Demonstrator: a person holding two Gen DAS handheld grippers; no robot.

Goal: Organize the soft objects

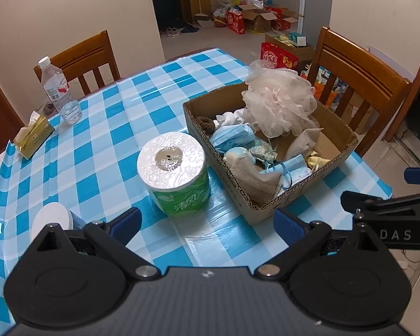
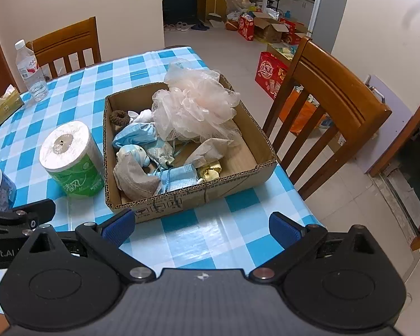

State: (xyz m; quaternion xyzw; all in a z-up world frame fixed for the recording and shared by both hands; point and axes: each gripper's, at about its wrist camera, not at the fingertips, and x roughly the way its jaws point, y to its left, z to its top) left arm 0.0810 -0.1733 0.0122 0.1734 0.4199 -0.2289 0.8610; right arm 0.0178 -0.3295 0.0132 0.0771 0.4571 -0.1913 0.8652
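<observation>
- Cardboard box (image 2: pixel 182 198) sits on the checked tablecloth (image 2: pixel 210 240) near the table's right edge, holding the soft items: pink bath pouf (image 2: pixel 193 106) at far right, blue face masks (image 2: pixel 137 137), brown scrunchie (image 2: pixel 119 117) in the far left corner, grey-brown cloth (image 2: pixel 134 179) at near left.
- Wrapped toilet roll (image 1: pixel 173 173) stands upright just left of the box, outside it.
- Left gripper (image 1: pixel 207 221): fingers spread, empty, above the table near the roll.
- Right gripper (image 2: pixel 200 225): fingers spread, empty, near the box's front wall.
- Water bottle (image 1: pixel 59 91) and tissue pack (image 1: pixel 32 137) at far left.
</observation>
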